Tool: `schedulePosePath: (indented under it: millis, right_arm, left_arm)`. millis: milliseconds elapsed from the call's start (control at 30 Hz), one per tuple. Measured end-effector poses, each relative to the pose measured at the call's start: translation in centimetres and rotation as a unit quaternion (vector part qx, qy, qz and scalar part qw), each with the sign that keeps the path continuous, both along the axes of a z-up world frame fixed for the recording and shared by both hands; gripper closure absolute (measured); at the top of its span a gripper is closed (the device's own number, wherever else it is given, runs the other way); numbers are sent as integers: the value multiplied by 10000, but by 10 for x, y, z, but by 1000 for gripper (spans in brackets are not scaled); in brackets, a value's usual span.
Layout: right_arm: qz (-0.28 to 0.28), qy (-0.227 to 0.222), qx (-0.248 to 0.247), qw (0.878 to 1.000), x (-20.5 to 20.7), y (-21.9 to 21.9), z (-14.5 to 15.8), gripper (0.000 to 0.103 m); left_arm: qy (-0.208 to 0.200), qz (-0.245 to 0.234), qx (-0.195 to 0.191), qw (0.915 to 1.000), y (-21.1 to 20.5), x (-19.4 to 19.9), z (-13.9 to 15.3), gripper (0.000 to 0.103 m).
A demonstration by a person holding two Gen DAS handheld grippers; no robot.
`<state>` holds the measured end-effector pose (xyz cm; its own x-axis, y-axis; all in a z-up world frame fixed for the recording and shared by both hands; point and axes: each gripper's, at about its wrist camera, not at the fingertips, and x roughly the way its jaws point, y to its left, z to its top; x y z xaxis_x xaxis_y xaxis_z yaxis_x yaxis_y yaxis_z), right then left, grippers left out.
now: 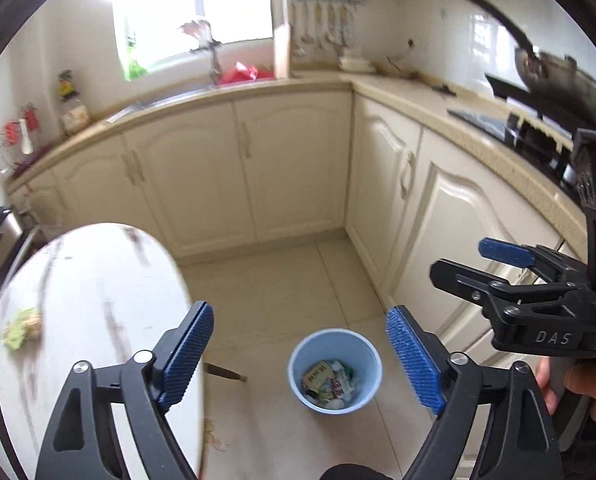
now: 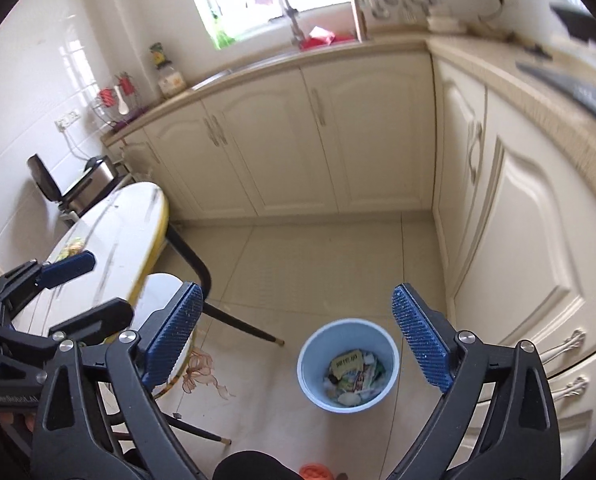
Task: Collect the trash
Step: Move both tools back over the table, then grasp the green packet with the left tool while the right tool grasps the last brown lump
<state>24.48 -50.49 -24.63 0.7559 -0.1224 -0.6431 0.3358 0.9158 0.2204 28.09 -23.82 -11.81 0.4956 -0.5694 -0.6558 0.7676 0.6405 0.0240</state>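
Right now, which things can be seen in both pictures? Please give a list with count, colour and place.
trash bin: one, light blue, on the floor tiles, wrappers inside
table: one, white marbled top, oval, left of the bin
scrap: one, yellow-green, lying on the table top
cabinets: a row, cream, under the counter along two walls
faucet: one, metal, at the sink under the window
pan: one, dark, on the stove at right
left gripper: black, blue pads, open, empty
right gripper: black, blue pads, open, empty

Open floor around bin (image 2: 348, 364), table (image 2: 110, 240) left.
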Motion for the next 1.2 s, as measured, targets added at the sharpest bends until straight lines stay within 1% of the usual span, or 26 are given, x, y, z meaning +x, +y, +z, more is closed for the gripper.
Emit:
schedulePosePath:
  millis: [33, 67, 100, 167, 300, 433, 500, 533, 633, 733, 800, 833, 933, 1033, 1067, 1100, 1167, 1200]
  right_arm:
    - [83, -84, -61, 9999, -1, 11, 9, 5]
    - [161, -143, -117, 9997, -2, 21, 18, 2]
    - [239, -204, -174, 9994, -3, 32, 26, 0]
    - [480, -345, -280, 9979, 1, 61, 41, 0]
    - [866, -425, -477, 9942, 12, 113, 58, 0]
    - [1228, -335, -687, 9895, 32, 163, 62, 0]
    - [1410, -229, -783, 9866, 47, 186, 61, 0]
    - [1500, -202, -819, 9851, 53, 198, 60, 0]
    - [1697, -79, -948, 9809, 77, 228, 56, 0]
    - [1843, 113, -954, 9782, 103, 253, 47, 0]
    - [1944, 189, -971, 9759, 121, 265, 40, 0]
    - [2000, 254, -968, 9747, 133, 272, 35, 0]
    - [2226, 463, -831, 9703, 174, 293, 20, 0]
    - [2504, 734, -676, 9630, 219, 313, 1, 0]
    - [2493, 835, -693, 9623, 233, 319, -6, 0]
    - [2484, 927, -713, 9616, 245, 323, -13, 1]
    - [2508, 1139, -722, 9586, 273, 335, -29, 7]
    - [2527, 1174, -714, 9577, 282, 339, -34, 11]
  left_arm:
    - [-87, 80, -120, 9999, 16, -9, 7, 15]
    - [-183, 168, -211, 9995, 32, -19, 14, 8]
    - [-288, 269, -279, 9988, 48, -25, 20, 6]
    - [-433, 405, -429, 9973, 81, -48, 23, 4]
    - [-540, 760, -592, 9939, 142, -72, 30, 1]
    - [-543, 1083, -629, 9906, 203, -90, 37, 1]
    - [-495, 1258, -622, 9889, 227, -91, 34, 1]
    - [-460, 1366, -621, 9876, 248, -93, 38, 1]
    - [-356, 1587, -584, 9850, 270, -78, 34, 1]
    - [-218, 1836, -469, 9816, 293, -62, 28, 1]
    - [-149, 2131, -399, 9761, 304, -46, 26, 1]
    - [-43, 2220, -435, 9741, 309, -38, 24, 1]
    - [289, 2240, -640, 9721, 316, -6, 21, 1]
    - [392, 2407, -590, 9680, 330, 25, 18, 1]
    - [445, 2412, -597, 9676, 334, 40, 16, 1]
    - [501, 2420, -608, 9671, 338, 49, 14, 1]
    - [569, 2481, -534, 9656, 344, 69, 10, 1]
    - [567, 2512, -452, 9652, 346, 87, 8, 1]
